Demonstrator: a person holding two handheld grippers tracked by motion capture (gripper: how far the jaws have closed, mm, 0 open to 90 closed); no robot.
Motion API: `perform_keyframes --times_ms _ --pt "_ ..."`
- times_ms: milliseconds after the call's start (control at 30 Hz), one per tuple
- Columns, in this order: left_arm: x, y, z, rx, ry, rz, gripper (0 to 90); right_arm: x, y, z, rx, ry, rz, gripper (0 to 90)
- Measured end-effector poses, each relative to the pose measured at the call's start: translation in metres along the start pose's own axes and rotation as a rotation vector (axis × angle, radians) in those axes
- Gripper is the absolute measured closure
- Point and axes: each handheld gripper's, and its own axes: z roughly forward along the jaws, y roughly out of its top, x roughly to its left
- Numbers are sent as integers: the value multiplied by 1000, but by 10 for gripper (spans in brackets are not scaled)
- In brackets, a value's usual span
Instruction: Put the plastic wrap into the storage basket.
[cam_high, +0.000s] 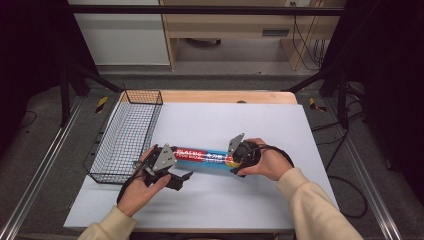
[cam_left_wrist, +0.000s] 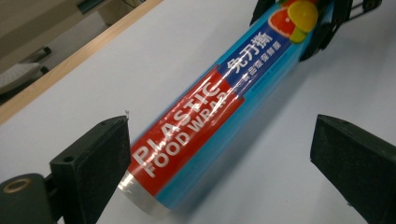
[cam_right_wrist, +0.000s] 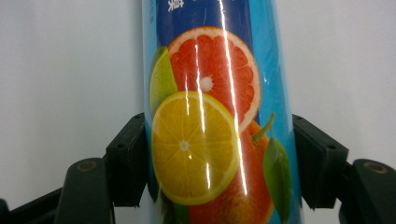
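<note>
A roll of plastic food wrap (cam_high: 205, 155) in a blue and red wrapper lies lengthwise on the white table cover. My right gripper (cam_high: 235, 161) is shut on its right end, its jaws pressing both sides of the citrus picture (cam_right_wrist: 205, 140). The right gripper (cam_right_wrist: 217, 154) shows the roll (cam_right_wrist: 210, 93) running away from it. My left gripper (cam_high: 179, 164) stands open at the roll's left end. In the left gripper view the roll (cam_left_wrist: 210, 107) lies between the open jaws of the left gripper (cam_left_wrist: 222, 140), close to the left one, with the right gripper (cam_left_wrist: 296, 21) at the far end.
A black wire basket (cam_high: 142, 91) stands at the table's left side, just beyond my left hand. The white cover (cam_high: 250, 120) spreads over a wooden table whose far edge (cam_high: 225, 96) shows behind it. Metal rails run along both sides on the floor.
</note>
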Motion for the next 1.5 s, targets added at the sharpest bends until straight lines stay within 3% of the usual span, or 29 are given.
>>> perform_keyframes --times_ms 133,267,400,567,800,1033,1500 --pt "10 20 10 35 -53 87 48 -4 -2 -17 -2 -18 -37 311" --pt "16 39 24 78 -112 200 45 -9 -1 -37 8 -29 -75 311" --pt "23 55 37 122 -143 263 48 -17 2 -54 21 -63 -103 312" --pt "27 70 49 153 -114 320 58 -25 7 -71 15 -91 -111 312" --pt "31 82 53 191 -91 381 115 -26 13 -82 24 -118 -142 311" --pt "32 83 58 250 -104 407 204 -26 20 -86 20 -129 -156 311" --pt "35 85 63 287 -114 420 271 -22 33 -89 24 -147 -194 312"
